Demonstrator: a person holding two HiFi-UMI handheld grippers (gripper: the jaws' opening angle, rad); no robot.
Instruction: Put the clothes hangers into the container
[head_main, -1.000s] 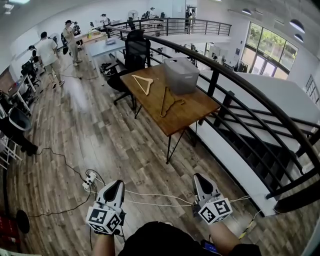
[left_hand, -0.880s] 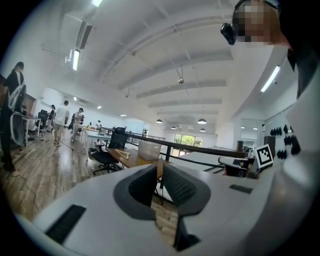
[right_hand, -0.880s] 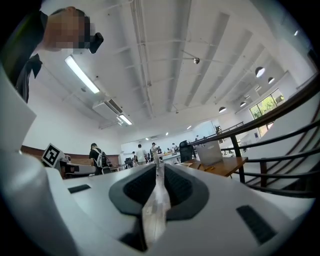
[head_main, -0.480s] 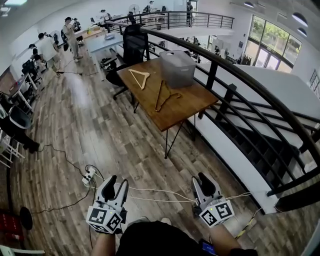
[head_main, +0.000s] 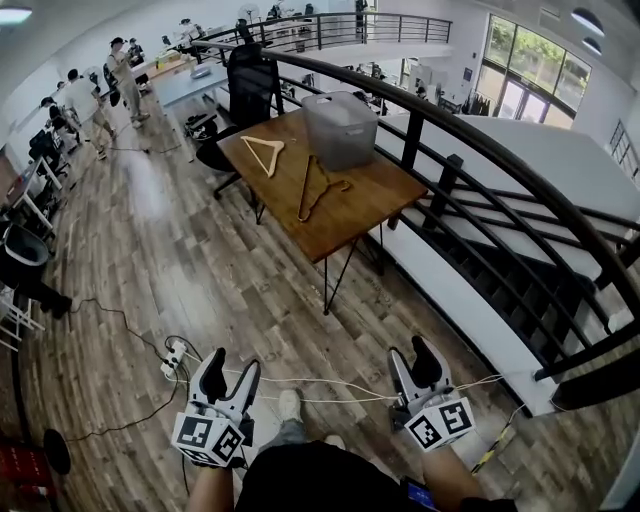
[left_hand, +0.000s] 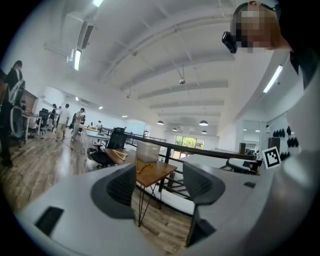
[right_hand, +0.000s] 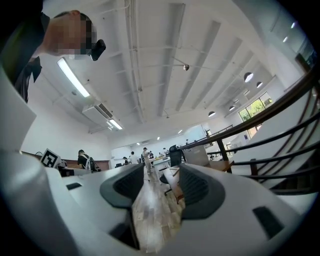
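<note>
L tool (head_main: 228, 378) & R tool (head_main: 415, 365), both empty, are being opened far from table (head_main: 350, 215); hangers (head_main: 318, 188) could be swept off its edge by hasty grab.

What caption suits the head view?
Left gripper and right gripper, empty with fingers opening, face a wooden table bearing a pale hanger, a dark hanger and a translucent container.
</note>
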